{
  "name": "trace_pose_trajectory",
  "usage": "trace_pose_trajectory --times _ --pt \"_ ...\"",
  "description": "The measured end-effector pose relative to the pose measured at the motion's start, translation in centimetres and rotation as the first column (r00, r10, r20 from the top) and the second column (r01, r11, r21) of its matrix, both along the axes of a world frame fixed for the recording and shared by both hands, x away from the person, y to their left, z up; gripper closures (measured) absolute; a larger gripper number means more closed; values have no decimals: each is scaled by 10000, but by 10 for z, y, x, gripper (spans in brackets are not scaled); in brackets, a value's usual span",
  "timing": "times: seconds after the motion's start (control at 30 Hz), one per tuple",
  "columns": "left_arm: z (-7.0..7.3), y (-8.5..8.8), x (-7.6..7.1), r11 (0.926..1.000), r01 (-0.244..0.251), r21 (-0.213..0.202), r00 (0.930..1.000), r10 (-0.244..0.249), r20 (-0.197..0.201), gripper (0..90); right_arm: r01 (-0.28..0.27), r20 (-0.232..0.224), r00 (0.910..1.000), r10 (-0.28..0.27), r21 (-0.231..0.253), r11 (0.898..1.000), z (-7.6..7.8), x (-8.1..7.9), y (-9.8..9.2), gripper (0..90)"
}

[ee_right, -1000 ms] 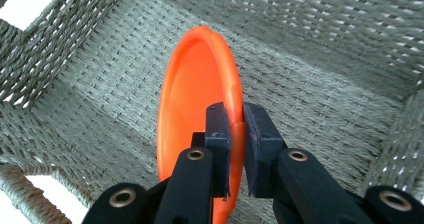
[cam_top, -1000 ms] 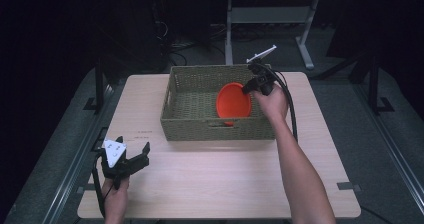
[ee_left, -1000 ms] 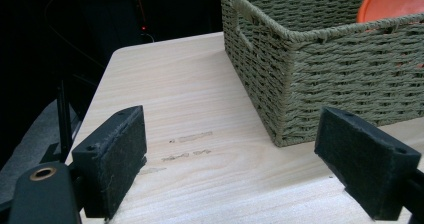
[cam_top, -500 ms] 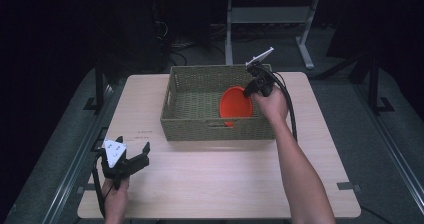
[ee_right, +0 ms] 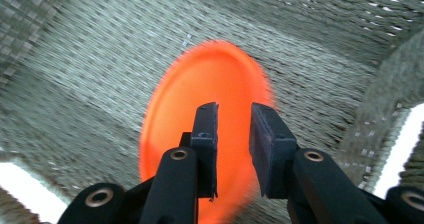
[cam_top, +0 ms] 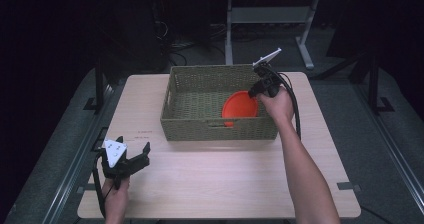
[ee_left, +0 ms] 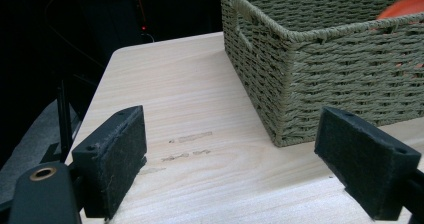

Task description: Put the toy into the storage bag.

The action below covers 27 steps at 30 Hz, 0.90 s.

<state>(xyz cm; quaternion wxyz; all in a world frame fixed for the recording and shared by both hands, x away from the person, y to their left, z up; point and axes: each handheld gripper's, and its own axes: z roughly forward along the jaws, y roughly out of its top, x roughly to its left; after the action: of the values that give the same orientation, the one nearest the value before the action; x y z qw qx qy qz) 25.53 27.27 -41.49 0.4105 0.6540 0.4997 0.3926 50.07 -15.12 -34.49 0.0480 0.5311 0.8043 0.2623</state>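
Observation:
An orange plate (cam_top: pixel 239 108) lies tilted inside the woven basket (cam_top: pixel 220 70), against its near right side. My right gripper (cam_top: pixel 253 91) hangs over the basket's right end, just above the plate's rim. In the right gripper view its jaws (ee_right: pixel 234 114) have just been opening; a narrow gap stands between the pads, and the blurred plate (ee_right: pixel 200 84) lies beyond them, not pinched. My left gripper (cam_top: pixel 137 156) rests at the table's near left, open and empty. Its wide-apart pads (ee_left: pixel 230 149) frame the bare tabletop and the basket's corner (ee_left: pixel 325 59).
The light wooden table (cam_top: pixel 225 179) has free room in front of the basket and on both sides. The right gripper's black cable (cam_top: pixel 295 109) loops over the table's right side. Dark floor and metal stands lie beyond the far edge.
The right gripper's jaws have parted, and the orange plate has dropped slightly lower in the basket. The left gripper has stayed put.

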Motion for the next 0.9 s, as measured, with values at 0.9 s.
trace_pose_trajectory --times 0.9 --pt "0 -2 2 10000 14 4 10000 -14 -25 127 -586 108 9983 578 1076 9925 15 -19 -13 548"
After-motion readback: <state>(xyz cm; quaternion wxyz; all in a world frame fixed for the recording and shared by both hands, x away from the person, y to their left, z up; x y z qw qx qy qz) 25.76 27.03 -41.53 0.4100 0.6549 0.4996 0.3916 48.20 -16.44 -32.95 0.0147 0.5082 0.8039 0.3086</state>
